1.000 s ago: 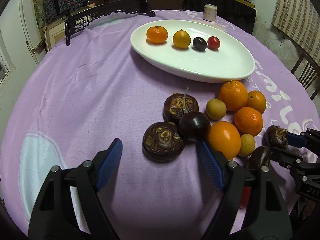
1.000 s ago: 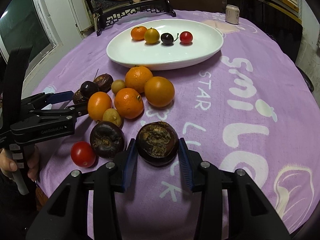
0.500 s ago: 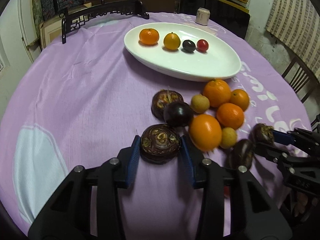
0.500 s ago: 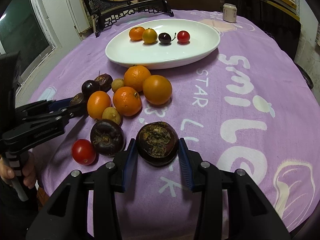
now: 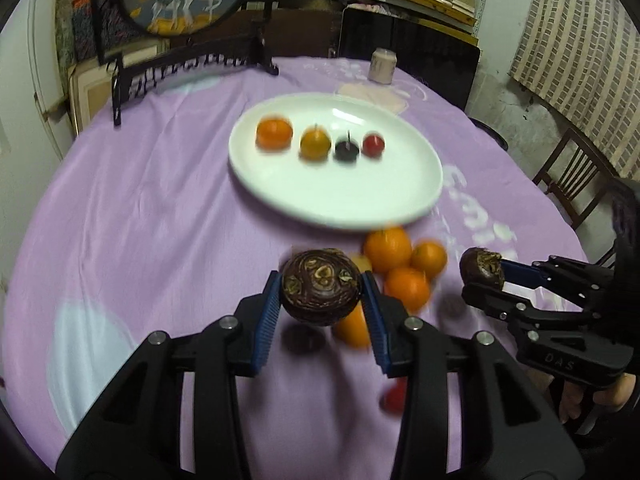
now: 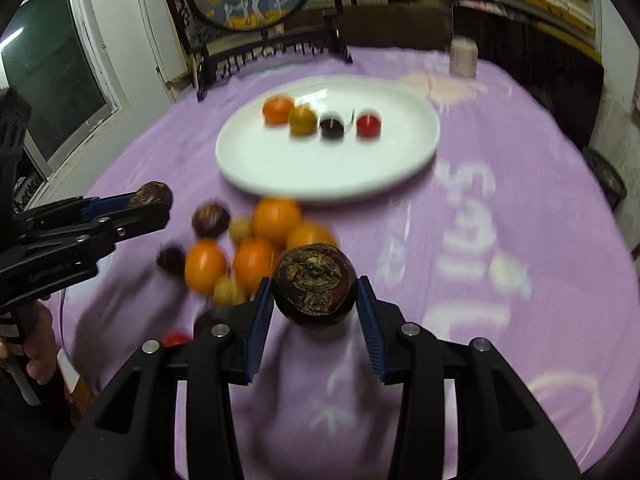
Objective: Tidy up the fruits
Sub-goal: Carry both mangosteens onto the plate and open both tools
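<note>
My left gripper (image 5: pixel 320 300) is shut on a dark brown wrinkled passion fruit (image 5: pixel 320 286) and holds it above the purple cloth. My right gripper (image 6: pixel 316 304) is shut on a second passion fruit (image 6: pixel 315 284), also lifted. Each gripper shows in the other's view, the right one (image 5: pixel 486 276) and the left one (image 6: pixel 154 200). The white oval plate (image 5: pixel 340 196) lies ahead, with an orange (image 5: pixel 274 133), a yellow fruit (image 5: pixel 315 143), a dark cherry (image 5: pixel 346 149) and a red tomato (image 5: pixel 373 145) in a row. The plate also shows in the right wrist view (image 6: pixel 320 172).
A pile of oranges (image 5: pixel 400 268) and small fruits (image 6: pixel 240 256) lies on the cloth just before the plate. A red tomato (image 6: pixel 176 338) lies near the table's front edge. A small can (image 5: pixel 382 65) and a dark carved screen stand (image 5: pixel 192 68) are at the back. A wooden chair (image 5: pixel 576 176) stands at the right.
Both grippers have lifted their passion fruits off the cloth and moved up and forward toward the plate. The scene is blurred by the motion.
</note>
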`<control>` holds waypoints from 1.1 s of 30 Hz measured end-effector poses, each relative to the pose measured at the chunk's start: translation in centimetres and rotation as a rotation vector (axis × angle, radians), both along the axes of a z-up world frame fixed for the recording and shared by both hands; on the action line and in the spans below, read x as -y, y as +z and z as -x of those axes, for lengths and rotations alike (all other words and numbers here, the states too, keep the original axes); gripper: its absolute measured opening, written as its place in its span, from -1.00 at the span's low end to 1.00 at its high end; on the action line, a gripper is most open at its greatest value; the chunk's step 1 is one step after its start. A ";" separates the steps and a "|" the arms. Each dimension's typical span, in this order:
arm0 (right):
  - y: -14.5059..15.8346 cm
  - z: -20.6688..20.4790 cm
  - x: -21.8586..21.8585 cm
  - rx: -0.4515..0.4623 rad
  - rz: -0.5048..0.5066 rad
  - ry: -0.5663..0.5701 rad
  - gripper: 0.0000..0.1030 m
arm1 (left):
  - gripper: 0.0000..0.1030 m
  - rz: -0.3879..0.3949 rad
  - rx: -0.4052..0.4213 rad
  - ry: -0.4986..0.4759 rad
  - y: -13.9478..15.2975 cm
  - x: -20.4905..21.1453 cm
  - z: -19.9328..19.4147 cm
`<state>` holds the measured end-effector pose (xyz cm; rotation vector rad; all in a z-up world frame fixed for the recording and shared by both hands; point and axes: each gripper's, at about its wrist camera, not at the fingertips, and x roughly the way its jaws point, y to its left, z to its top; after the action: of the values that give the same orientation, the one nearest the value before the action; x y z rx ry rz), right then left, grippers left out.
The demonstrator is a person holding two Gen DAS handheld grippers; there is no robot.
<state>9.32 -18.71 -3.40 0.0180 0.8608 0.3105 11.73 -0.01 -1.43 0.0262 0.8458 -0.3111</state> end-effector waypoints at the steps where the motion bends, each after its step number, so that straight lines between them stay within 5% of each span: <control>1: 0.8 -1.2 0.0 0.016 0.000 0.002 -0.17 | -0.21 -0.004 0.010 0.005 0.8 0.4 -1.6; 8: 4.7 -12.4 0.0 0.055 0.025 -0.029 -0.17 | -0.21 -0.048 0.026 0.073 3.9 3.6 -14.8; 14: 2.0 -20.1 0.8 0.006 0.042 -0.072 -0.18 | -0.21 -0.001 -0.056 0.089 1.8 5.3 -21.5; 24: -0.1 -21.8 0.6 -0.041 0.026 -0.057 -0.16 | -0.19 0.008 -0.101 0.072 -0.4 5.8 -23.2; 26: 0.3 -21.5 0.7 -0.009 0.037 -0.074 0.08 | 0.00 0.024 -0.076 0.072 0.3 5.5 -22.8; 33: 1.5 -19.0 1.7 0.091 0.084 -0.090 0.11 | 0.05 0.085 0.021 0.079 4.6 4.0 -18.4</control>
<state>28.33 -20.43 -1.88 -0.0352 0.7798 0.1893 30.17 -4.02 3.14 -0.0829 0.8101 -0.2722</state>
